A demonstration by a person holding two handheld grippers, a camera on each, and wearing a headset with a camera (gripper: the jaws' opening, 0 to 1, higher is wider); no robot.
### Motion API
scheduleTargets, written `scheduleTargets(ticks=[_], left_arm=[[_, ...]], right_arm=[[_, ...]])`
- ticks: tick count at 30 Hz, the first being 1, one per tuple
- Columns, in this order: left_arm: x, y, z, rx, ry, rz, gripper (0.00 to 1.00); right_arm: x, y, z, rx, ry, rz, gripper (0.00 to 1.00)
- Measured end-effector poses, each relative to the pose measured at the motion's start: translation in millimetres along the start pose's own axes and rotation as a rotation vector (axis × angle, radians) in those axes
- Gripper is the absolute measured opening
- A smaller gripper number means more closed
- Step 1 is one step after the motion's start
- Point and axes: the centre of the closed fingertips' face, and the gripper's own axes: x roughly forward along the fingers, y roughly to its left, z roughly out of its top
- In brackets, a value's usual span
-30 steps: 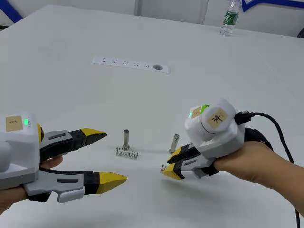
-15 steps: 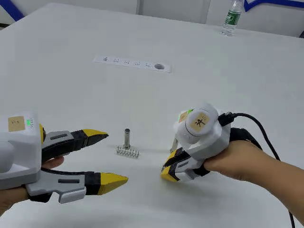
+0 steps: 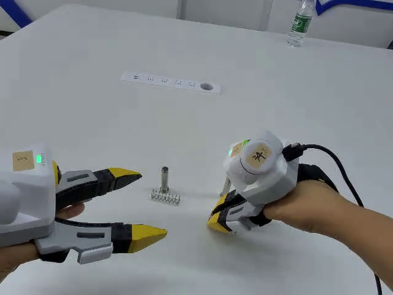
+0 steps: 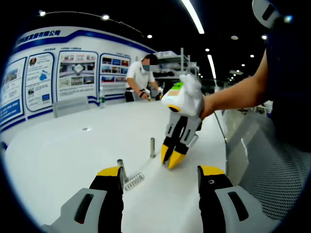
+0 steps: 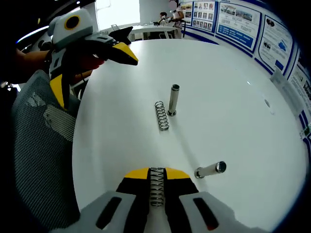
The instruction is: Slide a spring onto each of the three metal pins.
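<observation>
Two metal pins stand on the white table: one [image 3: 164, 179] with a loose spring [image 3: 164, 196] lying at its foot, the other [image 3: 226, 185] partly hidden behind my right gripper [image 3: 217, 222]. That gripper is shut on a second spring [image 5: 155, 187], held lengthwise between its yellow tips just in front of the nearer pin [image 5: 210, 170]. The farther pin [image 5: 173, 100] and loose spring [image 5: 162, 115] lie beyond. My left gripper [image 3: 151, 206] hovers open at the lower left, nothing between its fingers; its own view shows the right gripper [image 4: 172, 158], both pins [image 4: 152, 147] [image 4: 120, 170] and the loose spring [image 4: 133, 180].
A white power strip [image 3: 171, 82] lies mid-table and a water bottle [image 3: 299, 23] stands at the far edge. A black cable [image 3: 344, 175] trails from the right gripper. A person [image 4: 141, 80] stands at a distant bench.
My right gripper has rolled and shifted slightly left and down with its spring, now covering more of the nearer pin. The left gripper has stayed open in place.
</observation>
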Motion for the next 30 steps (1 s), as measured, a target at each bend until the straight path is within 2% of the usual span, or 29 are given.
scheduleTargets(ticks=[6,7,14,22,27,30], left_arm=[[3.2,-2.9,2.4,0.004,0.001,-0.013,0.63],[3.5,-3.6,3.4,0.005,0.0,-0.016,0.63],[6.7,-6.6,8.7,0.004,-0.008,-0.029,0.62],[10.9,-12.0,22.1,-0.024,-0.046,-0.057,0.6],[13.2,-17.3,33.7,-0.061,-0.086,-0.086,0.59],[13.8,-19.1,41.5,-0.103,-0.121,-0.104,0.57]], right_arm=[[-16.3,1.6,16.2,0.034,-0.084,-0.01,0.12],[-21.4,3.2,23.8,0.043,-0.121,-0.01,0.12],[-50.9,12.3,63.1,0.053,-0.257,-0.01,0.12],[-79.4,35.6,115.4,0.039,-0.427,0.057,0.12],[-86.1,46.6,130.8,0.007,-0.467,0.075,0.12],[-88.4,51.5,137.2,0.006,-0.49,0.094,0.12]])
